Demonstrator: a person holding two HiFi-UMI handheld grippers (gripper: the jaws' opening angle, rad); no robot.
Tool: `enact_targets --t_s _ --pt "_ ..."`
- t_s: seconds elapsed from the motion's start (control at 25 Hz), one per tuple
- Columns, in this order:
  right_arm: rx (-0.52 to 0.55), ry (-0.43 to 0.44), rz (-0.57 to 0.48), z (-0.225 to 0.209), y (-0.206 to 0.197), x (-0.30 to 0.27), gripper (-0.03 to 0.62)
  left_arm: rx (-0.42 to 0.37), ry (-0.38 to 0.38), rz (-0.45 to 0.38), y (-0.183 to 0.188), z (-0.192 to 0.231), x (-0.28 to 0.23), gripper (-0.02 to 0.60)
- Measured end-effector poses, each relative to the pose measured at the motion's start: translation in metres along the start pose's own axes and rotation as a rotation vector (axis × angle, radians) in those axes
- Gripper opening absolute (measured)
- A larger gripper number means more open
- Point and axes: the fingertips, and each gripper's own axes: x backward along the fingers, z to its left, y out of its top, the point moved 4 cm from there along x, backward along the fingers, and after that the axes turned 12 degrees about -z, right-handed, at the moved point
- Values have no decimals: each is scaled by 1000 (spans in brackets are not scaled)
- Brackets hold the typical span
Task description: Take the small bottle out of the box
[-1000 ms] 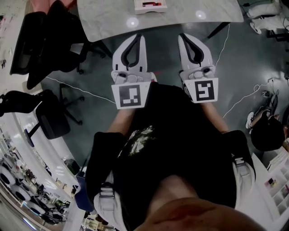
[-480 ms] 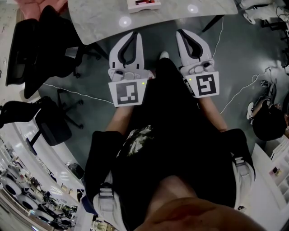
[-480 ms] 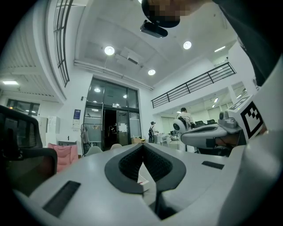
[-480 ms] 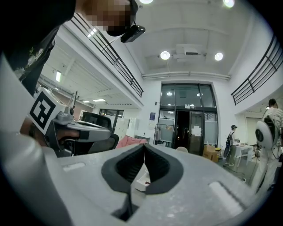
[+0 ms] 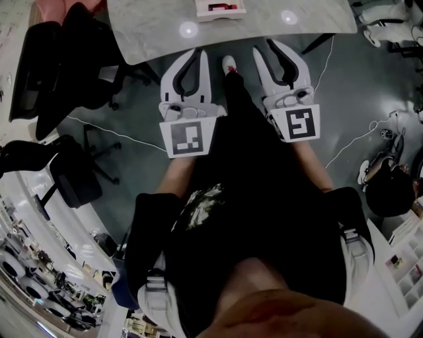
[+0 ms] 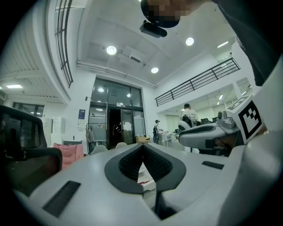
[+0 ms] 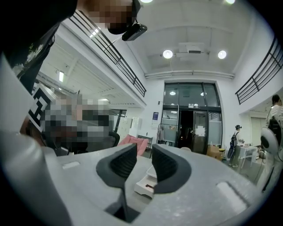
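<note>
A small white box sits on the marble table at the top of the head view, with something red inside; I cannot make out the bottle. The box also shows low between the jaws in the left gripper view and the right gripper view. My left gripper hovers short of the table edge, shut and empty. My right gripper hangs beside it at the table edge; its jaws have just been opening and stand parted with nothing between them.
Black office chairs stand to the left of the table, another lower down. A white cable runs across the dark floor. A seated person is at the right. My shoe is between the grippers.
The right gripper's jaws have gone from shut to parted. My foot has stepped forward between the grippers, towards the table. Both grippers stay short of the box.
</note>
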Motion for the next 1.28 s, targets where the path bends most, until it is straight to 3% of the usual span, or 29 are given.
enact_targets --t_s 0.84,1.28 --pt "-59 29 123 -107 -104 -143 102 2 9 109 -74 79 -157 14" --pt "-14 122 65 -166 -108 -231 106 -39 60 99 -74 114 -250 12"
